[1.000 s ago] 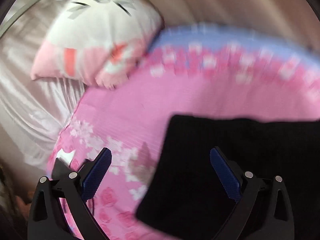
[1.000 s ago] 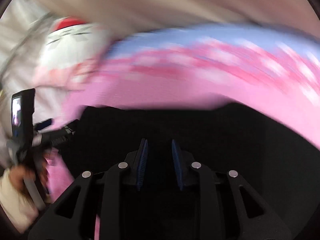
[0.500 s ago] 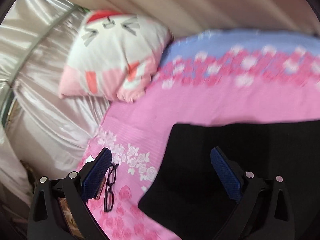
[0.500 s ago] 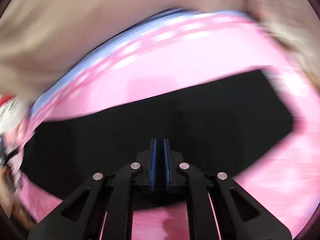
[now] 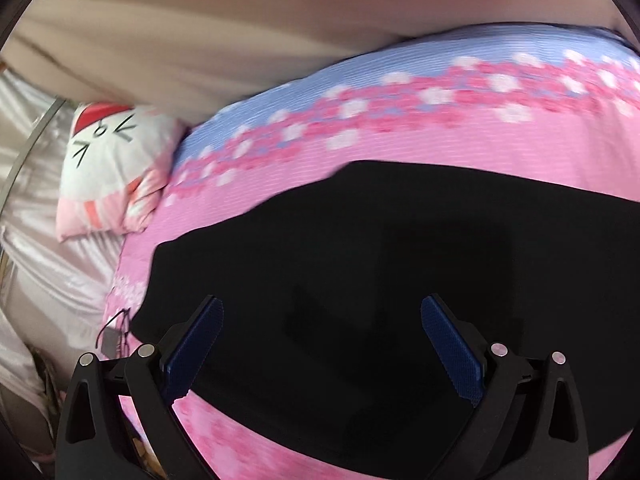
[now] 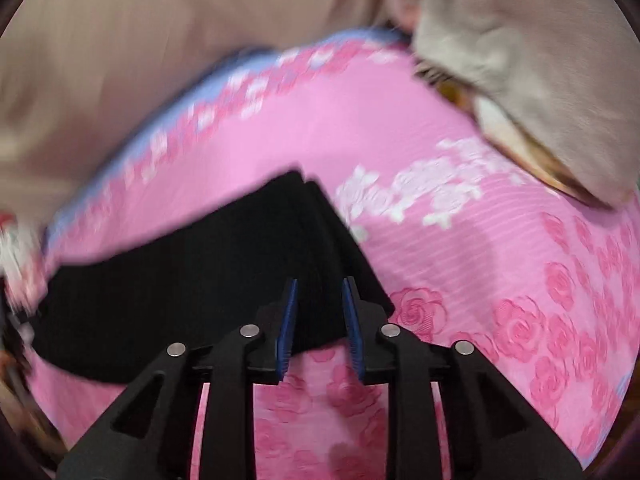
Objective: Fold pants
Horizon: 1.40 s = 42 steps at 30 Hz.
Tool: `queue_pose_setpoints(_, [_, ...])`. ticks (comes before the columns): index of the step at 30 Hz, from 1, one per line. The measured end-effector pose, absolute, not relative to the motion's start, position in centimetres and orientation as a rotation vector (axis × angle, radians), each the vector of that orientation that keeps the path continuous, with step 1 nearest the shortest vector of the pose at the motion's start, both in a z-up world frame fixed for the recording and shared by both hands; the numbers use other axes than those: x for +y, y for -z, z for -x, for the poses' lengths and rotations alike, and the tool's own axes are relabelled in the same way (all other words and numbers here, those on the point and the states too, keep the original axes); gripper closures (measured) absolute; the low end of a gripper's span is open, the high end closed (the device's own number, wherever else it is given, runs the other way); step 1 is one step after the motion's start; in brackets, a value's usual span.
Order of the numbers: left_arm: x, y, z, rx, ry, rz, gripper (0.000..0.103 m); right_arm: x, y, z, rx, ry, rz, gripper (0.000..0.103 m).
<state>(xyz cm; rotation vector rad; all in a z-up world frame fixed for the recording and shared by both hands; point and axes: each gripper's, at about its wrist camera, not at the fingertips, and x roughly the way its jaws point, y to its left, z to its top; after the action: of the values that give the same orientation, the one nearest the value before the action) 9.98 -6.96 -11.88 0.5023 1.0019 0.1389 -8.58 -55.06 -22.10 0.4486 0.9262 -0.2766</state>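
Observation:
The black pants [image 5: 380,272] lie flat in a long folded band on the pink flowered bedspread [image 5: 400,136]. My left gripper [image 5: 322,328] is wide open and empty, hovering over the pants' left part. In the right wrist view the pants [image 6: 208,272] run from the left to a layered right end near the middle. My right gripper [image 6: 319,316] is partly open, its blue pads either side of that end's near corner, holding nothing.
A white and pink cat-face pillow [image 5: 108,168] lies at the bed's left end beside shiny silver fabric [image 5: 44,256]. Glasses [image 5: 114,330] lie by the pants' left edge. A beige cloth heap [image 6: 532,64] sits at the bed's far right. A beige wall runs behind.
My left gripper has swung right, over the pants, still open. My right gripper shut half a second ago and has since opened part way, moving to the pants' right end.

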Motion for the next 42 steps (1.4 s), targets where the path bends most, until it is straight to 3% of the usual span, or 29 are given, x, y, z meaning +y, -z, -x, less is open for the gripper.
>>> queue_pose_setpoints(9, [-13.3, 11.5, -6.9, 0.975, -0.055, -0.555, 0.005, -55.7, 22.1, 9.1, 0.934, 0.194, -0.389, 0.077])
queue_pose_setpoints(12, [-13.7, 11.6, -6.6, 0.984, -0.053, -0.564, 0.005, -56.1, 21.4, 9.4, 0.929, 0.157, -0.416, 0.090])
queue_pose_setpoints(15, [-13.7, 11.4, -6.3, 0.985, -0.058, -0.574, 0.005, -57.6, 21.1, 9.9, 0.921, 0.195, -0.370, 0.091])
queue_pose_setpoints(20, [-13.3, 13.0, -6.0, 1.008, -0.085, -0.614, 0.005, -58.4, 19.9, 10.5, 0.898, 0.198, -0.418, 0.079])
queue_pose_setpoints(21, [-13.2, 13.1, -6.0, 1.012, -0.091, -0.611, 0.005, -58.7, 19.5, 11.0, 0.876, 0.209, -0.445, 0.066])
queue_pose_setpoints(22, [-12.9, 13.1, -5.8, 1.016, -0.092, -0.599, 0.005, -59.1, 19.6, 11.4, 0.865, 0.218, -0.481, 0.046])
queue_pose_setpoints(28, [-12.0, 13.9, -5.0, 1.036, -0.107, -0.602, 0.005, -58.4, 22.3, 10.5, 0.896, 0.164, -0.542, 0.043])
queue_pose_setpoints(29, [-12.0, 13.9, -4.9, 1.035, -0.107, -0.602, 0.005, -58.1, 22.3, 10.2, 0.897, 0.173, -0.529, 0.043])
queue_pose_setpoints(30, [-11.9, 14.0, -4.8, 1.036, -0.105, -0.603, 0.005, -57.8, 22.3, 9.9, 0.898, 0.175, -0.530, 0.051])
queue_pose_setpoints(31, [-11.9, 14.0, -4.7, 1.036, -0.098, -0.600, 0.005, -57.6, 22.3, 9.6, 0.905, 0.181, -0.523, 0.073])
queue_pose_setpoints(32, [-11.7, 14.0, -4.5, 1.035, -0.092, -0.597, 0.005, -57.4, 22.4, 9.3, 0.916, 0.165, -0.533, 0.081])
queue_pose_setpoints(42, [-7.6, 12.7, -3.9, 1.046, -0.086, -0.498, 0.005, -52.8, 15.6, 7.9, 0.884, 0.159, -0.542, 0.084])
